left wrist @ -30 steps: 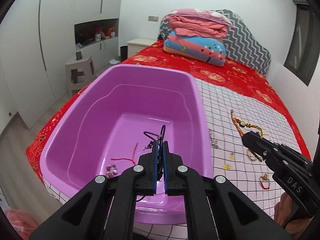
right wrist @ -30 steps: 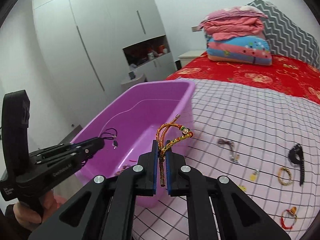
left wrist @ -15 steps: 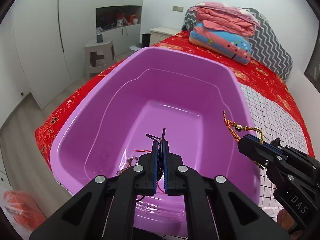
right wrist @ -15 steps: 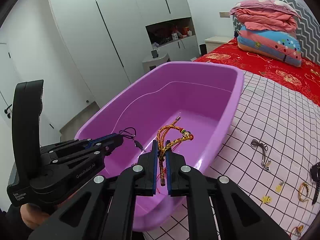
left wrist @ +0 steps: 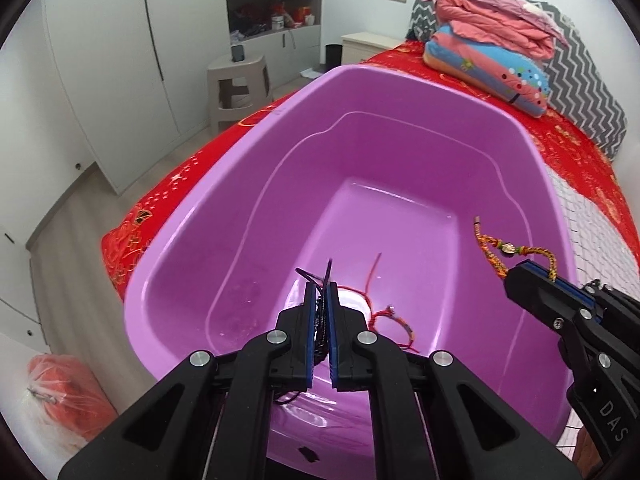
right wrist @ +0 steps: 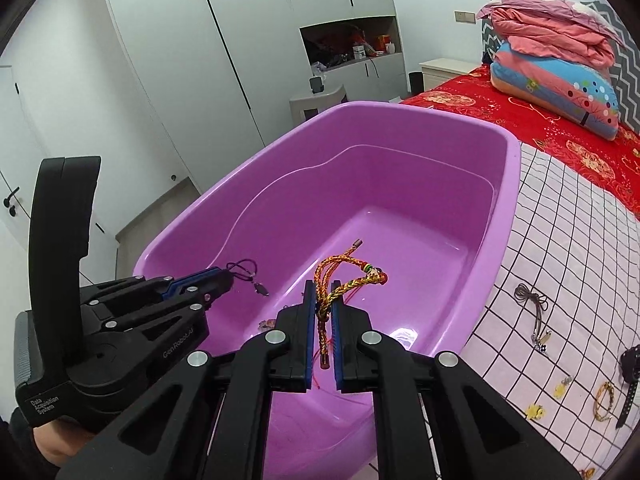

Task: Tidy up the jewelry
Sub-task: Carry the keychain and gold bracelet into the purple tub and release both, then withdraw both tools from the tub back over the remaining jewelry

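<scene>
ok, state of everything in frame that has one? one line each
left tongs: shut on black cord necklace, over the tub
right tongs: shut on orange braided bracelet, over the tub
purple tub: open-topped, on the bed
red string bracelet: loose on tub floor
brown cord necklace: lying on checked cloth, outside tub

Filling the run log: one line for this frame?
left gripper: shut on black cord | right gripper: shut on braided bracelet | both over purple tub

Gold-orange braided bracelet (right wrist: 344, 276) and black cord (right wrist: 244, 270) above purple tub (right wrist: 400, 184)
</scene>
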